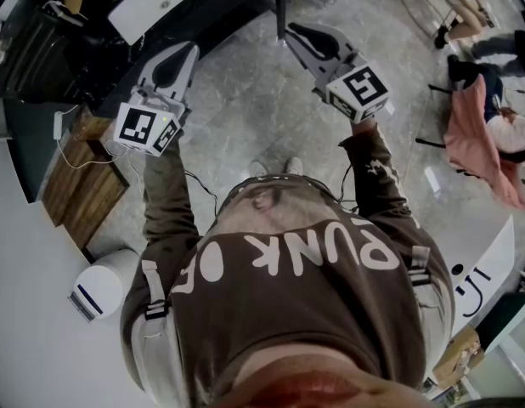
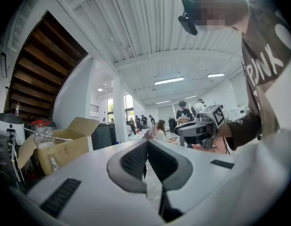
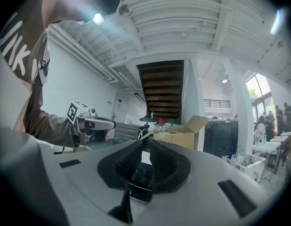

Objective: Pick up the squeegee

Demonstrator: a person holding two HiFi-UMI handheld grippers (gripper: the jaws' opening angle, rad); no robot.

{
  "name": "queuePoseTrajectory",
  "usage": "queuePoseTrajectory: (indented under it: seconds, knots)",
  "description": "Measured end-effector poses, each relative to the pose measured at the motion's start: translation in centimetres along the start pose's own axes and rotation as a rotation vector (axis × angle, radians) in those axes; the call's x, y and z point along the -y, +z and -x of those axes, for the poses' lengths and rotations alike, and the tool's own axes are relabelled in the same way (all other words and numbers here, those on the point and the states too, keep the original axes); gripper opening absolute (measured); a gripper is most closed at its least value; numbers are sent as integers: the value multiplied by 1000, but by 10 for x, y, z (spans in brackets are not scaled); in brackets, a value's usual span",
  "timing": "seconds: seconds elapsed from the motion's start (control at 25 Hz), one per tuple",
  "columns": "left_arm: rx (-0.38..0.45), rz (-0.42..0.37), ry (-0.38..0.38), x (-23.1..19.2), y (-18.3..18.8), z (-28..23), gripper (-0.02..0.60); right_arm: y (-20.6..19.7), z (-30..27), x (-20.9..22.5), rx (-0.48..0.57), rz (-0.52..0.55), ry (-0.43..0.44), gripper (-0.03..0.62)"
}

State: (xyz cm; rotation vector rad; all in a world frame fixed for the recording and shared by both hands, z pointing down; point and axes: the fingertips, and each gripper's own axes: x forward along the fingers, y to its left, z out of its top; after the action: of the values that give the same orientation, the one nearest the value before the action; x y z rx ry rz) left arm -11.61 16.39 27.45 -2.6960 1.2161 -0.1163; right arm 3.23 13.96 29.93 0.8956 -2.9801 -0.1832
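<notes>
No squeegee shows in any view. In the head view a person in a brown shirt stands on the grey stone floor (image 1: 245,100) and holds both grippers level in front. The left gripper (image 1: 191,49) has its pads meeting at the tips, with nothing between them (image 2: 146,143). The right gripper (image 1: 291,29) has its pads a narrow slit apart, also with nothing between them (image 3: 146,142). Each gripper appears in the other's view, held in a brown-sleeved hand: the right gripper (image 2: 178,130) and the left gripper (image 3: 112,124).
An open cardboard box (image 2: 65,145) sits on a dark counter (image 1: 42,41) ahead on the left, beside a wooden staircase (image 3: 162,88). A wooden cabinet (image 1: 80,185) and a white round machine (image 1: 101,287) stand at the left. People and a pink-draped chair (image 1: 475,134) are at the right.
</notes>
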Motion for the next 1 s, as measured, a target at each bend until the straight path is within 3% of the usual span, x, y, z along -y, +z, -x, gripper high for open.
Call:
queuePoseTrajectory:
  seconds: [0.48,1.0]
  knots:
    - [1,0,-2,-1,0,-1,2,0,-2,-2,10,8,27,201]
    - [-5,2,1,-1,0,-2,2,-7,-6,-4,-24,-7,61,452]
